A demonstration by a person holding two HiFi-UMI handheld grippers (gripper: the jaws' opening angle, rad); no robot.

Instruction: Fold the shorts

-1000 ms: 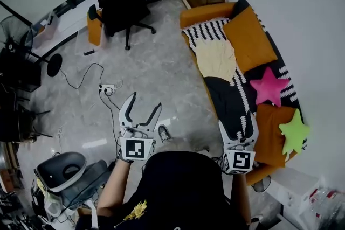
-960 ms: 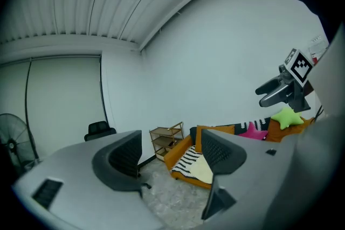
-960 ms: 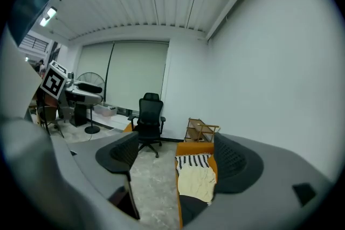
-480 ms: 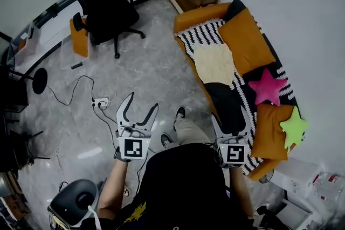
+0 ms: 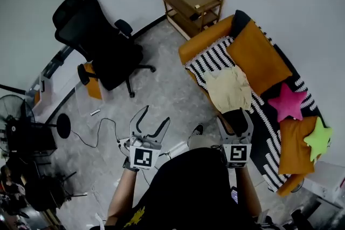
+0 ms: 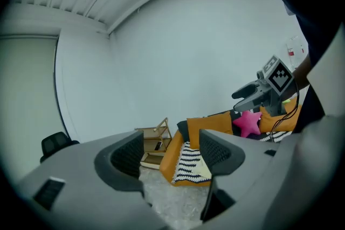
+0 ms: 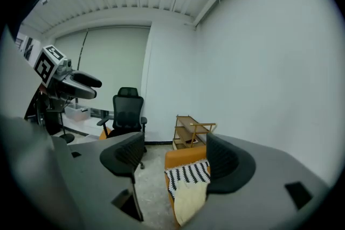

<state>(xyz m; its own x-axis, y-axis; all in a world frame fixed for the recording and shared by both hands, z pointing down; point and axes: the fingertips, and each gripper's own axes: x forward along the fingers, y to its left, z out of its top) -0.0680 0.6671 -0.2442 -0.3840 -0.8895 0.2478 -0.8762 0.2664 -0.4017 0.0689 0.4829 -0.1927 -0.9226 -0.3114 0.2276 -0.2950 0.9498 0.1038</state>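
Observation:
The pale yellow shorts (image 5: 229, 88) lie spread on a black-and-white striped blanket (image 5: 211, 59) over the orange sofa (image 5: 200, 43). Both grippers are held out level in front of me, off the shorts. My left gripper (image 5: 153, 118) hangs open over the floor, left of the sofa, with nothing between its fingers. My right gripper (image 5: 234, 117) hovers at the sofa's front edge, just short of the shorts; its jaws are closing on nothing. Past the open jaws, the shorts (image 7: 188, 196) show in the right gripper view, and a corner of the shorts (image 6: 203, 169) in the left gripper view.
A black office chair (image 5: 99, 43) stands at the left on the grey floor. A wooden shelf unit (image 5: 188, 0) sits against the wall beside the sofa's end. Orange cushions (image 5: 259, 54), a pink star (image 5: 288, 102) and a green star (image 5: 318, 137) fill the sofa's back. A cable (image 5: 99, 129) trails on the floor.
The person has walked toward the sofa, carrying both grippers along. The right gripper now sits nearer the shorts with its jaws narrower. The shorts have not moved.

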